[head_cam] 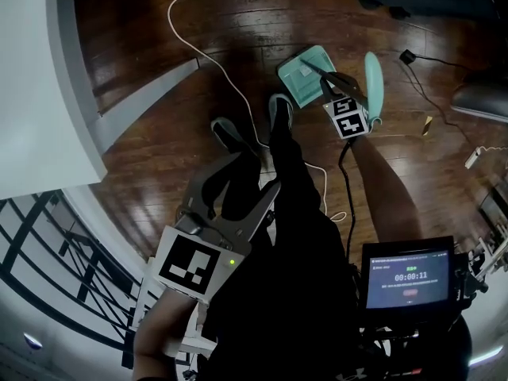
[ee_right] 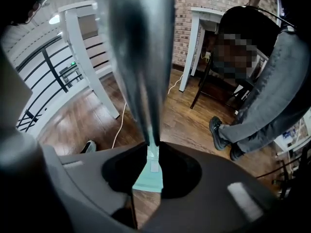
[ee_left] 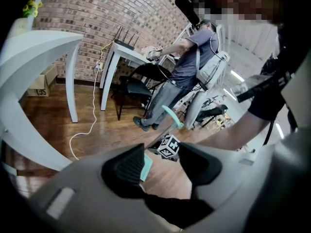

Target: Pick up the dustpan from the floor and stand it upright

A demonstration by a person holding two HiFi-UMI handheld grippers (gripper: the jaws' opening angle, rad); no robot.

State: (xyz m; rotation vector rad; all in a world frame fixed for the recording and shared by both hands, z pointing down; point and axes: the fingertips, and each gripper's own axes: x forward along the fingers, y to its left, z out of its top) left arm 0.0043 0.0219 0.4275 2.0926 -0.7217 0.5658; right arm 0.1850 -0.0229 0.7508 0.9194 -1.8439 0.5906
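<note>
Right tongs point steeply down, gripping the dustpan by its pole.

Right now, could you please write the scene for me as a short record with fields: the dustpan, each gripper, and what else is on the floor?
dustpan: teal pan down by the wooden floor, metal pole tilted, teal handle
right gripper: shut on the pole
left gripper: jaws apart, nothing between them, away from the dustpan
also on the floor: white cable, running past the person's shoes
task state: dustpan held, not yet upright
</note>
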